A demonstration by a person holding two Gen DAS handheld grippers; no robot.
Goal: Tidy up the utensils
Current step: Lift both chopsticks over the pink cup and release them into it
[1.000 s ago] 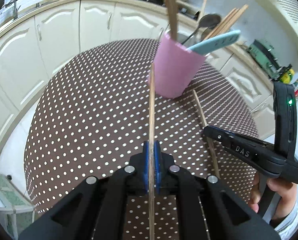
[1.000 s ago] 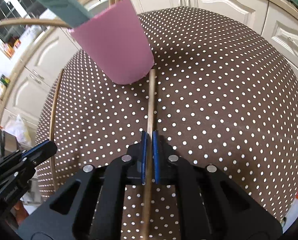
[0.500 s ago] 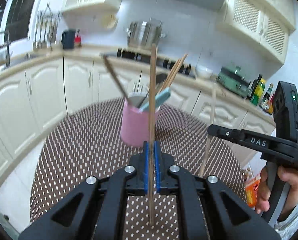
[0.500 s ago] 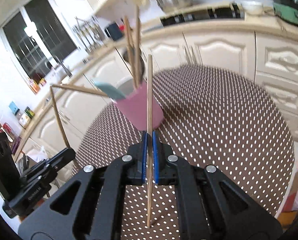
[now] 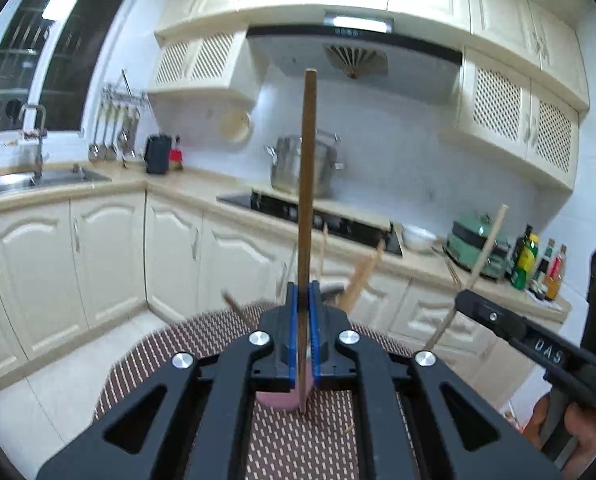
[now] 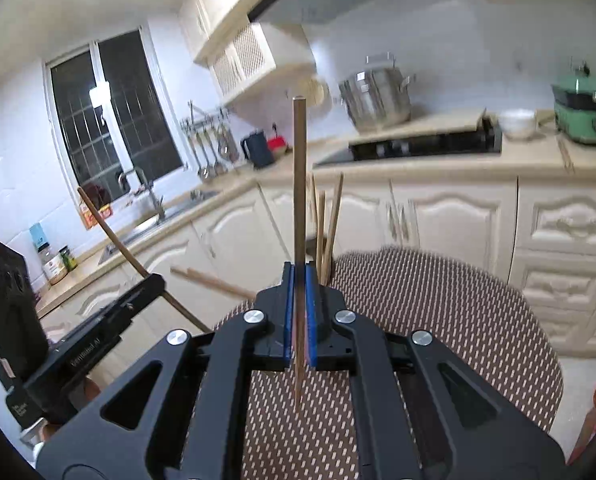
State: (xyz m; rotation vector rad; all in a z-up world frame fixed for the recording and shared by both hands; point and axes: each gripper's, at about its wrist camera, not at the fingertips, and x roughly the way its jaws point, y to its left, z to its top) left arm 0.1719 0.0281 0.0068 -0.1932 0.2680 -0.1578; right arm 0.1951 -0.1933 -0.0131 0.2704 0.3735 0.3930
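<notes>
Left gripper (image 5: 305, 304) clamped tight on one wooden chopstick (image 5: 309, 184) pointing to 12 o'clock, right gripper (image 6: 299, 280) likewise closed on a second chopstick (image 6: 299, 184), pink utensil cup (image 5: 277, 398) on the dotted tablecloth (image 6: 438, 304) just behind the left fingers, right gripper's chopstick at 3 o'clock in the left view

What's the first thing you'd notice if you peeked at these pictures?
A wooden chopstick standing straight up in the middle, pinched by the left hand-held gripper. The right hand-held gripper pinches a second chopstick the same way. Behind them, a big shiny pot sits on the stove, and the pink cup peeks out below the left one.
</notes>
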